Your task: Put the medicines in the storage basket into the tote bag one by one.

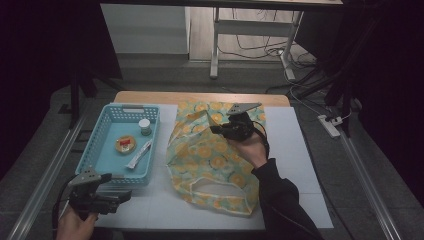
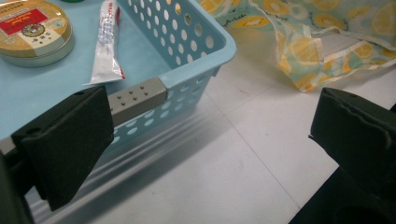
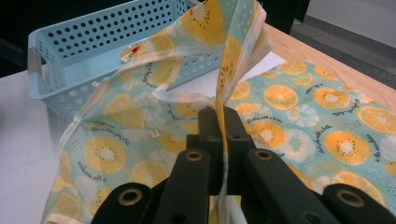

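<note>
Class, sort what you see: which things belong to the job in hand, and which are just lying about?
In the job:
right gripper, shut on the fruit-print bag
left gripper, open beside the blue basket

Lying about:
round tin
tube
small jar

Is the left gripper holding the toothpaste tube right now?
No, the left gripper stands open beside the basket, and the tube lies untouched inside.
</note>
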